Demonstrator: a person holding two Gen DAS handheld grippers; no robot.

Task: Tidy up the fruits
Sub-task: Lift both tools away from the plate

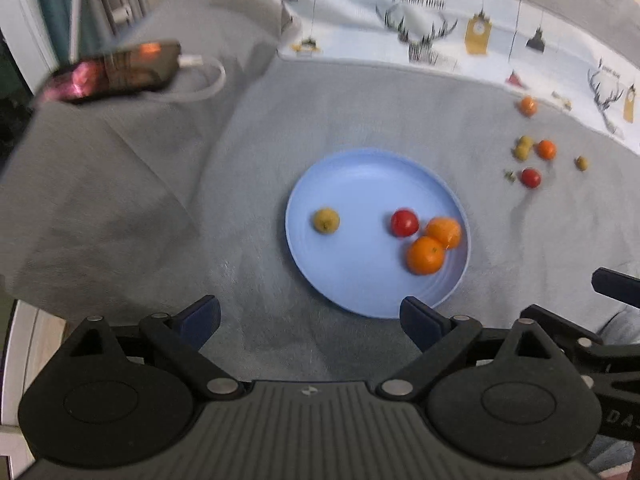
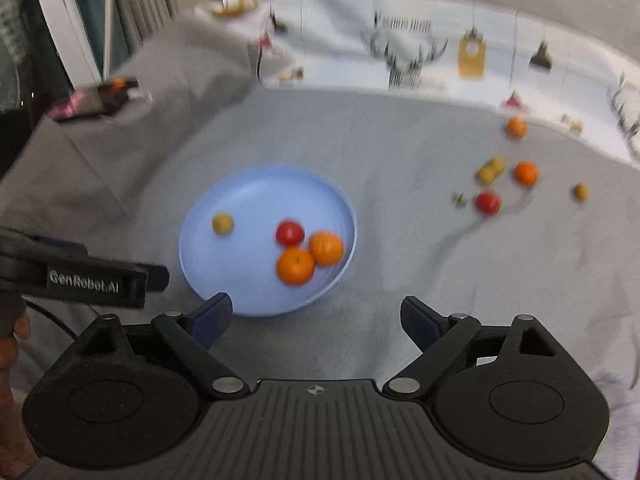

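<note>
The plate (image 1: 348, 280) lay just ahead of the left gripper (image 1: 310, 322), carrying a yellow fruit (image 1: 326, 220), a tomato (image 1: 404, 222) and two oranges (image 1: 426, 255); loose fruits (image 2: 490, 202) sat well ahead and right of the right gripper (image 2: 316, 322); the next pick probably wanted one fruit centred between the pads, closed gently; both grippers stood wide and empty, touching nothing.

We look down steeply from each gripper along its fingers, from fairly near above the grey cloth (image 1: 248, 184). Both views share the blue plate (image 1: 360, 280) (image 2: 208, 264) and the loose fruit beyond, the right view set further right
</note>
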